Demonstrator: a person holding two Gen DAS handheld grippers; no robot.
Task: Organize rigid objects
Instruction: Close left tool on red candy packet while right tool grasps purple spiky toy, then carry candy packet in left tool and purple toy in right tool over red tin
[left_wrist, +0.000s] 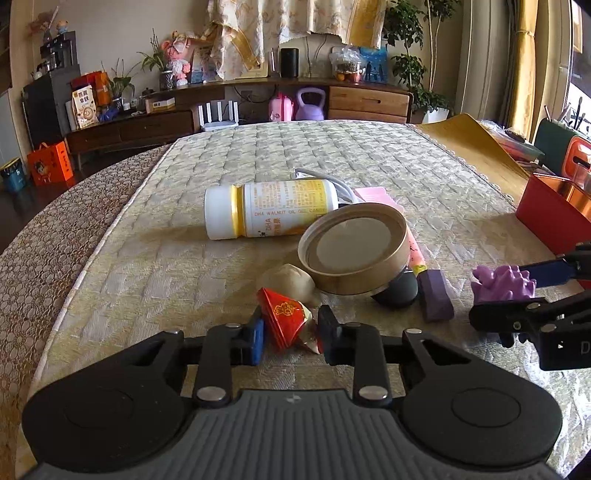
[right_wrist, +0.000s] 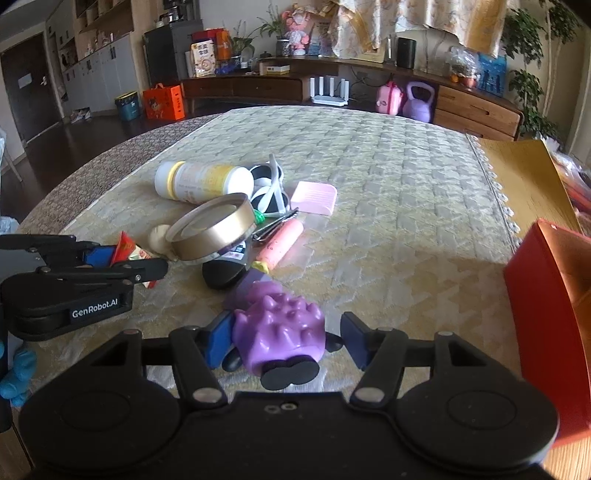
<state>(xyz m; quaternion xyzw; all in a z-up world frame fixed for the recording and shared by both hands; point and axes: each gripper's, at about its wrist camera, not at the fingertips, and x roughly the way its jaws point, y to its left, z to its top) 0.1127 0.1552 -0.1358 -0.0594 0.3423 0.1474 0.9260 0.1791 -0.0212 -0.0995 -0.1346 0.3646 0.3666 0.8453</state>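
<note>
Bottom centre of your left view, your left tongs (left_wrist: 290, 334) stand narrow around the red candy packet (left_wrist: 282, 317) — its point aimed down toward the camera, both pads at its sides, seemingly gripping. In your right view, low centre, the right tongs (right_wrist: 286, 341) straddle the purple spiky toy (right_wrist: 282, 332); the left pad touches it, the right pad stands clear, so nothing is clamped yet. The red box (right_wrist: 546, 317) sits at the right edge, nearer your right hand. Farther up the counter (right_wrist: 388, 177) lie the gold-rimmed lid (right_wrist: 214, 229) and the white bottle (right_wrist: 203, 182), on its side.
</note>
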